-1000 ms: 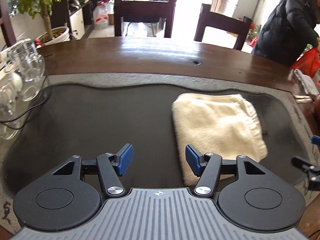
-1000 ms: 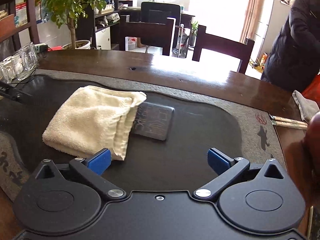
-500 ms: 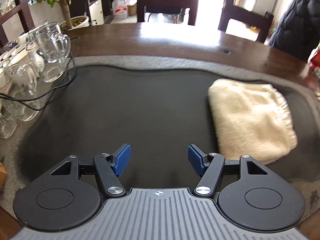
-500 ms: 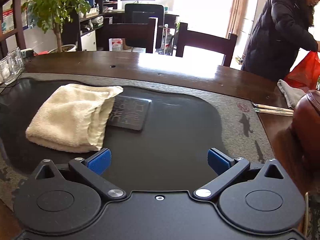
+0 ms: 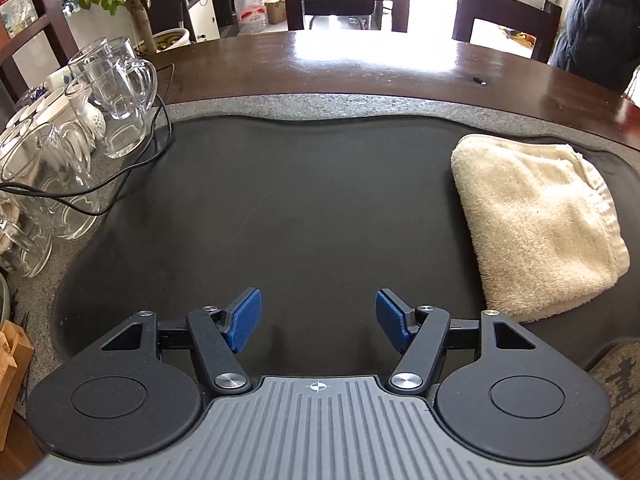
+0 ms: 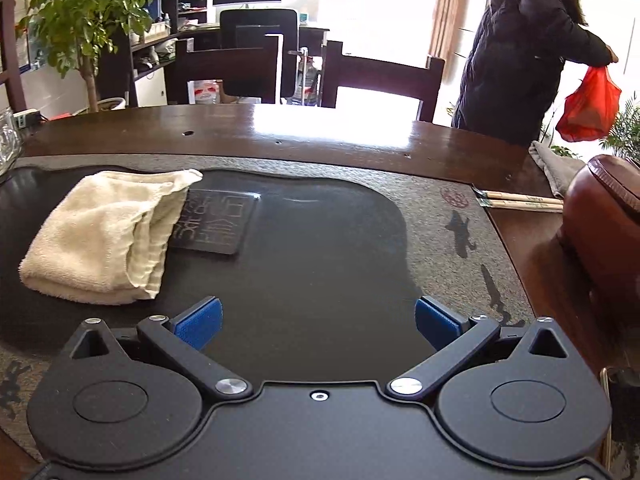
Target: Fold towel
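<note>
- The towel (image 5: pixel 532 220) is cream terry cloth, looped and fuzzy, with a thinner flat-woven hem along its open edges.
- My left tongs (image 5: pixel 318 320) are matt black plastic, with ribbed blue pads (image 5: pixel 244 320), shiny metal pivot pins and a ridged grey plastic base.
- My right tongs (image 6: pixel 318 322) have the same matt black plastic, blue pads and bright rivets.
- The counter (image 6: pixel 340 128) is dark, glossy polished wood.
- The tray (image 5: pixel 280 208) on it looks like stone: smooth matt black inside, with a rough speckled grey rim.
- The mugs (image 5: pixel 116 92) are clear shiny glass.
- The chopsticks (image 6: pixel 520 201) are pale bare wood.
</note>
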A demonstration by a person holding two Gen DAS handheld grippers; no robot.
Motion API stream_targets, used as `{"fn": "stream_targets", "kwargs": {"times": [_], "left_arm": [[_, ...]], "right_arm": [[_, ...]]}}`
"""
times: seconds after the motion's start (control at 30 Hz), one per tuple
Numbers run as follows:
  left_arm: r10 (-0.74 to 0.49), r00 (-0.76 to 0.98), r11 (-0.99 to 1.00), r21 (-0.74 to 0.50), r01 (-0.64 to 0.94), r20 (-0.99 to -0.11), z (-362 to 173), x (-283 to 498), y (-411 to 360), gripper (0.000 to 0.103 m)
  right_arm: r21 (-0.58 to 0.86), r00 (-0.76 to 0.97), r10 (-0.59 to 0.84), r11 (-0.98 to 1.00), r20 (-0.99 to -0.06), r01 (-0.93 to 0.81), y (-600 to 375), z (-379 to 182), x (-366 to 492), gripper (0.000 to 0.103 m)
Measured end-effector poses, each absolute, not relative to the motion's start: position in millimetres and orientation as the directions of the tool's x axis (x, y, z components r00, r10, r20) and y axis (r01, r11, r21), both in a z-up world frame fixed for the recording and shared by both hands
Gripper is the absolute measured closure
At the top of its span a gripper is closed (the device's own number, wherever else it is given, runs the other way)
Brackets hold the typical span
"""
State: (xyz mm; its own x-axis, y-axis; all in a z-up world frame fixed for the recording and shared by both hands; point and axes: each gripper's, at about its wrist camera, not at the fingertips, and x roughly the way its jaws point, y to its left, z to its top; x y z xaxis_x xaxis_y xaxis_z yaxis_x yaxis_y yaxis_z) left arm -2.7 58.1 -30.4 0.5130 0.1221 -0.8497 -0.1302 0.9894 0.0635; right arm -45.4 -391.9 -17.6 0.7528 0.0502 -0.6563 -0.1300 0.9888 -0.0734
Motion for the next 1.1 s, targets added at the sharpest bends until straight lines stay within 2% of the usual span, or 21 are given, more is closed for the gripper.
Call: {"fn": "stream_targets", "kwargs": {"times": [1.1], "left_arm": [[0.179,0.504,0.979,0.100,-0.180,-0.845,-30,0,85,0.038]], "right_arm": [[-0.094,0.750,0.003,0.992,-0.661,-0.086,-402,-28,-40,0.000]]}}
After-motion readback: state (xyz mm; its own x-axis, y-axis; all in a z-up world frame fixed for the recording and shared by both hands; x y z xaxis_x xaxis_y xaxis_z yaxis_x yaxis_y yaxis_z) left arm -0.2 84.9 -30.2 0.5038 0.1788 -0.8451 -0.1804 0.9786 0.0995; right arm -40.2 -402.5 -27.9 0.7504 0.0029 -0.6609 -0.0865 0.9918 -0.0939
